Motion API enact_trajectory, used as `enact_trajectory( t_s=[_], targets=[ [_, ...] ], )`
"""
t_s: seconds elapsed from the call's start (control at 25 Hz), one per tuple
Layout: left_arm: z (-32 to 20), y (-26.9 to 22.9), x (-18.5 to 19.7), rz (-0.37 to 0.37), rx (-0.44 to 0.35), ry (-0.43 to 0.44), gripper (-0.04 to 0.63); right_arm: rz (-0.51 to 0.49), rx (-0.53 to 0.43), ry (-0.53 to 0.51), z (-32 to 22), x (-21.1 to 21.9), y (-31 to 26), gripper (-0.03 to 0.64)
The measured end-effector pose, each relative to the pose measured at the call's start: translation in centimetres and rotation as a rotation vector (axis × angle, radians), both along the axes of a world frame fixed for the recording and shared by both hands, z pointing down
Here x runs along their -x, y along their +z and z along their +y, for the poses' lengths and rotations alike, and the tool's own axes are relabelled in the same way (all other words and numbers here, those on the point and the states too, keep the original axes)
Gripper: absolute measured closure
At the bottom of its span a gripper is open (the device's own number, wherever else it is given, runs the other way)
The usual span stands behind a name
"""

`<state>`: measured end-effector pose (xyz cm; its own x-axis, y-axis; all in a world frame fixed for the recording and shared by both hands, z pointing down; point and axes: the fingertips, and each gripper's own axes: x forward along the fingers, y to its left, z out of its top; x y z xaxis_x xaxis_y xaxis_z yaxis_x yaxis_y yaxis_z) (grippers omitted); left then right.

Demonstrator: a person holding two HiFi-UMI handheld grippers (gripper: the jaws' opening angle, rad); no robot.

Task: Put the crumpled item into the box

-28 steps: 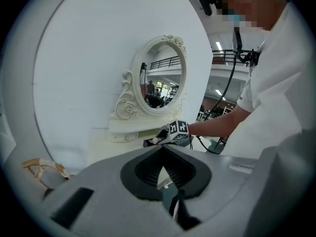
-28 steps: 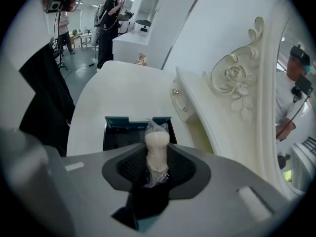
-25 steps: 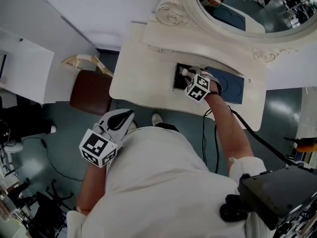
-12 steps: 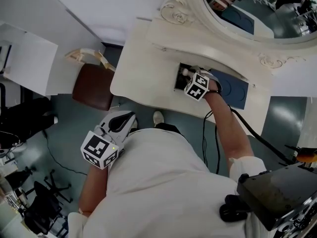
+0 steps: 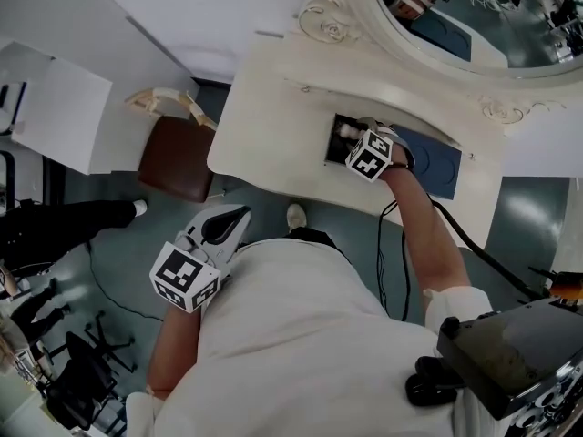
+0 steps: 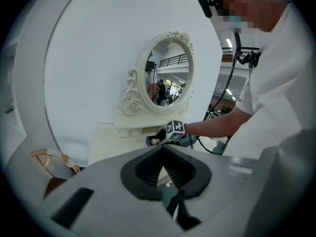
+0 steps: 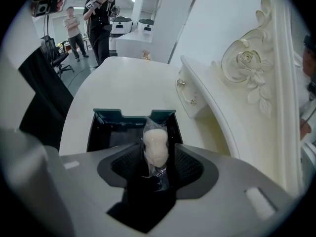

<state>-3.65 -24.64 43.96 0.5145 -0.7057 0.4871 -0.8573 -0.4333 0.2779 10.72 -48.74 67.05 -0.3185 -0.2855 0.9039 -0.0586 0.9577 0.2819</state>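
A dark open box (image 7: pixel 106 130) sits on the cream vanity table (image 7: pixel 123 90). My right gripper (image 7: pixel 157 158) hovers over the box's near end, jaws opening. The crumpled item (image 7: pixel 155 147), a pale wad in clear wrap, still stands between the jaws with a narrow gap on each side. In the head view the right gripper (image 5: pixel 352 136) is over the box (image 5: pixel 335 144), and the item (image 5: pixel 344 131) shows as a pale spot. My left gripper (image 5: pixel 233 217) hangs shut and empty below the table's edge; its own view shows the tips (image 6: pixel 163 152) meeting.
An oval mirror (image 5: pixel 474 16) in an ornate frame stands at the table's back. A blue mat (image 5: pixel 435 167) lies right of the box. A brown stool (image 5: pixel 178 157) stands on the floor at left. People (image 7: pixel 101 14) and chairs are further off. A cable (image 5: pixel 455 230) trails from the right arm.
The right gripper has stayed over the box with the item. The head view has shifted a little. A person's dark-trousered legs have come in at the left edge.
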Motion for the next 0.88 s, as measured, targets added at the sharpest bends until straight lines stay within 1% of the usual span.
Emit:
enact_trajectory(
  t_s=[0.24,0.36,0.48,0.6,0.64,0.88],
  targets=[
    [1.9,-0.6,0.9,0.008,-0.023,0.029,0.592,-0.038,-0.037,0.066,1.2,-0.3,-3.2,0.399],
    [3.5,-0.9,1.6,0.015,-0.037,0.05,0.592,-0.091,-0.068,0.117,2.9,-0.2,-5.2,0.435],
    [5.6,-0.8,2.5,0.022,-0.044,0.069,0.592,-0.145,-0.113,0.159,5.4,0.3,-7.4,0.513],
    [8.0,-1.1,3.5,0.027,-0.057,0.087,0.592,-0.19,-0.139,0.188,8.8,1.2,-9.0,0.599],
    [8.8,-1.1,3.8,0.029,-0.061,0.093,0.592,-0.203,-0.139,0.196,10.2,1.6,-9.4,0.615],
    [14.7,-1.0,5.6,0.038,-0.075,0.132,0.592,-0.276,-0.076,0.235,20.7,4.3,-10.4,0.615]
  ],
)
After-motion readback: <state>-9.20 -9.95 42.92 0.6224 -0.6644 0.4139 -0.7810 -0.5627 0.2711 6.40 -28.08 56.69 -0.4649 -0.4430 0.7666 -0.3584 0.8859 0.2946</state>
